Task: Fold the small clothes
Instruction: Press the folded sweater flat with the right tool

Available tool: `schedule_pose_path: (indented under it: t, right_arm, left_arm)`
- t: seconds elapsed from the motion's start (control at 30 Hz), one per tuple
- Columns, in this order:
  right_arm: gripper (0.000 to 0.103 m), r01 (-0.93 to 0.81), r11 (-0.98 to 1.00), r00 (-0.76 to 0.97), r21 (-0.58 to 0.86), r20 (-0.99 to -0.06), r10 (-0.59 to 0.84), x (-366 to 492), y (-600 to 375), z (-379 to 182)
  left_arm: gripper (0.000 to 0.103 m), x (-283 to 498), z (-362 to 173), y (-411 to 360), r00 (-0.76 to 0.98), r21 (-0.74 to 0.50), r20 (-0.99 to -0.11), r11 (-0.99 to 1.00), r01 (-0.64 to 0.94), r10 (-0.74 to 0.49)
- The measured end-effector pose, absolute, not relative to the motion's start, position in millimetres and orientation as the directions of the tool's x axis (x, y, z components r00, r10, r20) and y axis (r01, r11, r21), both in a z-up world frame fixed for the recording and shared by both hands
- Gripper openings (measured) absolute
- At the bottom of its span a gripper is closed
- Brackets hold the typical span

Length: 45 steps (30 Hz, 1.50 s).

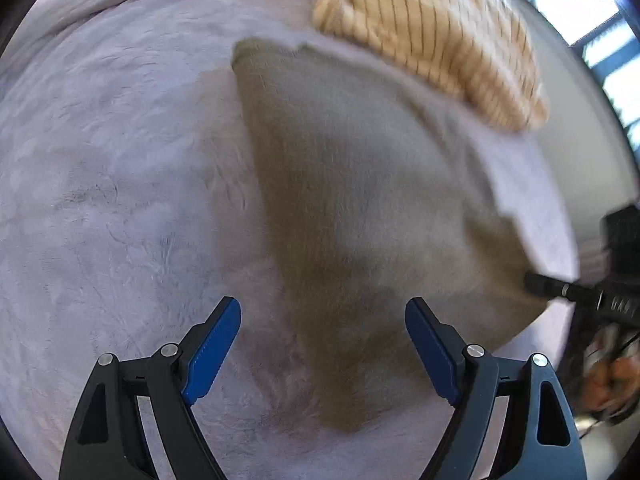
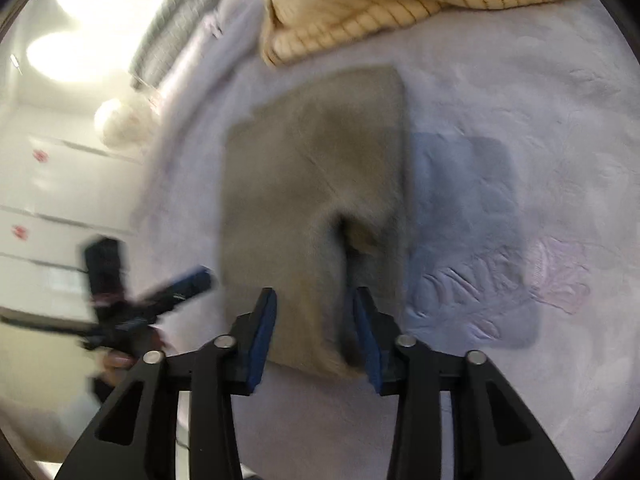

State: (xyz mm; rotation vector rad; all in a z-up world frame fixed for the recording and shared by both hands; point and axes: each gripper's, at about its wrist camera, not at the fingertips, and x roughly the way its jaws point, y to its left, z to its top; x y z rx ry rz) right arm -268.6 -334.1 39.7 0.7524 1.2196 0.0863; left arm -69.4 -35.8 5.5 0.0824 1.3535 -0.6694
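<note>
An olive-grey small cloth (image 1: 352,208) lies on a pale lilac blanket (image 1: 120,184). My left gripper (image 1: 323,316) is open above the cloth's near left edge and holds nothing. In the right wrist view the same cloth (image 2: 304,168) hangs lifted, casting a shadow on the blanket. My right gripper (image 2: 315,304) has its jaws partly closed around the cloth's near edge, which bunches between the blue pads. The right gripper also shows at the right edge of the left wrist view (image 1: 560,288), touching the cloth's corner.
A cream striped knit garment (image 1: 432,36) lies folded at the far side of the blanket; it also shows in the right wrist view (image 2: 392,0). A window is at the far right. Walls and ceiling lights fill the left of the right wrist view.
</note>
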Motion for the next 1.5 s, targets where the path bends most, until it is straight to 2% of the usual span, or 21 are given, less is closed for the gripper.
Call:
schedule_pose_path:
  t: [0.07,0.17,0.23,0.43,0.57,0.63,0.7,0.93,1.03,1.5]
  right_arm:
    - [0.014,0.36,0.773,0.349,0.522,-0.844,0.408,-276,-337,28]
    - [0.014,0.394,0.793,0.302,0.464,-0.88,0.365,-274,-339,4]
    - [0.014,0.414,0.769,0.302,0.487,-0.87,0.389,-278,-342,-7]
    - [0.015,0.427,0.787,0.281,0.446,-0.892,0.353,-276,-340,-5]
    - [0.023,0.445,0.791,0.259,0.419,-0.906,0.334,-275,-338,2]
    - [0.032,0.466,0.788,0.245,0.403,-0.914,0.323,-279,-339,6]
    - [0.046,0.496,0.782,0.232,0.378,-0.925,0.3,-283,-341,12]
    - [0.049,0.522,0.79,0.192,0.323,-0.946,0.259,-292,-346,31]
    - [0.056,0.524,0.789,0.193,0.319,-0.947,0.255,-292,-345,38]
    - [0.065,0.467,0.792,0.241,0.395,-0.918,0.316,-259,-338,58]
  left_arm:
    - [0.085,-80,-7,-40,0.075,-0.246,-0.94,0.812,0.529,-0.334]
    - [0.085,-87,-20,-29,0.046,-0.284,-0.934,0.812,0.51,-0.355]
    - [0.085,-86,-24,-23,0.029,-0.304,-0.932,0.82,0.486,-0.362]
    - [0.085,-96,-13,-24,0.067,-0.22,-0.953,0.83,0.512,-0.294]
    - [0.085,-99,-4,-17,0.059,-0.206,-0.963,0.858,0.471,-0.263]
    - [0.085,-100,-1,-12,0.056,-0.198,-0.967,0.871,0.45,-0.249]
    - [0.085,-99,5,-7,0.057,-0.184,-0.972,0.884,0.43,-0.23]
    - [0.085,-103,21,-1,0.061,-0.173,-0.975,0.904,0.39,-0.212]
    - [0.085,-103,26,-2,0.065,-0.166,-0.977,0.91,0.379,-0.205]
    - [0.085,-99,48,-15,0.099,-0.113,-0.983,0.939,0.324,-0.152]
